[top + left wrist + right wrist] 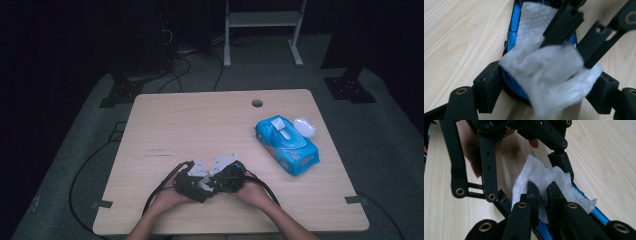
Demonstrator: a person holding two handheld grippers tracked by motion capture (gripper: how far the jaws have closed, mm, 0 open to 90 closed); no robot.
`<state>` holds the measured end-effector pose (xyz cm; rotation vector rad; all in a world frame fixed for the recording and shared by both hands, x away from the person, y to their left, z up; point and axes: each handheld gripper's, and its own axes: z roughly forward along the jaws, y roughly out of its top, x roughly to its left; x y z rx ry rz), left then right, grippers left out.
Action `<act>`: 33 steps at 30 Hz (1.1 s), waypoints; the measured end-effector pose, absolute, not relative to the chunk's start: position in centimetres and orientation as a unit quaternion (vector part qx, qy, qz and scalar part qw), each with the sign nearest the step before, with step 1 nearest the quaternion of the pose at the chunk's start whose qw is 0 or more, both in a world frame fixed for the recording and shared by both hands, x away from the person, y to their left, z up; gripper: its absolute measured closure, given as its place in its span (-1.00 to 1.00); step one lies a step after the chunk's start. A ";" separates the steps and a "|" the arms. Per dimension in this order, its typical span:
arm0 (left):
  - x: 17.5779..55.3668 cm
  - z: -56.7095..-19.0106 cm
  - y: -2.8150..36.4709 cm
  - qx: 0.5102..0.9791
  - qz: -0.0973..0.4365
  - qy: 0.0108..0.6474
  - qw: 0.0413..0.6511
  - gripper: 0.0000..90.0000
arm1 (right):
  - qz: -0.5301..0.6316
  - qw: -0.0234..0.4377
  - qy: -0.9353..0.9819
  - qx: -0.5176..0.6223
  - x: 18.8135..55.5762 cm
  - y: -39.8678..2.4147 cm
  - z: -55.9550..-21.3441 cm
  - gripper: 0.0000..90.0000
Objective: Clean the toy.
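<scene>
Near the table's front edge my left gripper (192, 182) and right gripper (230, 177) meet, each held in a hand. The left gripper (546, 87) is shut on a flat blue object with a black rim (513, 37), its pads (489, 83) at the object's sides. A white wet wipe (549, 72) lies draped over that blue object. The right gripper (543, 191) is shut on the wipe (536, 172), bunching it between its pads against the blue object (599, 216). The wipe hides most of the blue surface.
A blue pack of wet wipes (287, 145) lies at the right of the wooden table (200, 125), its white lid (305, 126) flipped open. A cable hole (257, 103) sits near the far edge. Cables trail off the front left.
</scene>
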<state>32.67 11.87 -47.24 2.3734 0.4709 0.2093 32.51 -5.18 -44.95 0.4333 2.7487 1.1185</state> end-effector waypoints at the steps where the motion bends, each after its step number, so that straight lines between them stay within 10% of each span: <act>1: 32.7 -47.3 11.9 0.915 0.081 0.182 0.351 -0.47 | 0.371 0.070 0.915 0.145 32.6 -5.2 -44.9 0.82; 33: 32.8 -47.4 11.7 0.913 0.081 0.183 0.355 -0.48 | 0.378 0.096 0.885 0.253 36.0 -8.8 -44.3 0.83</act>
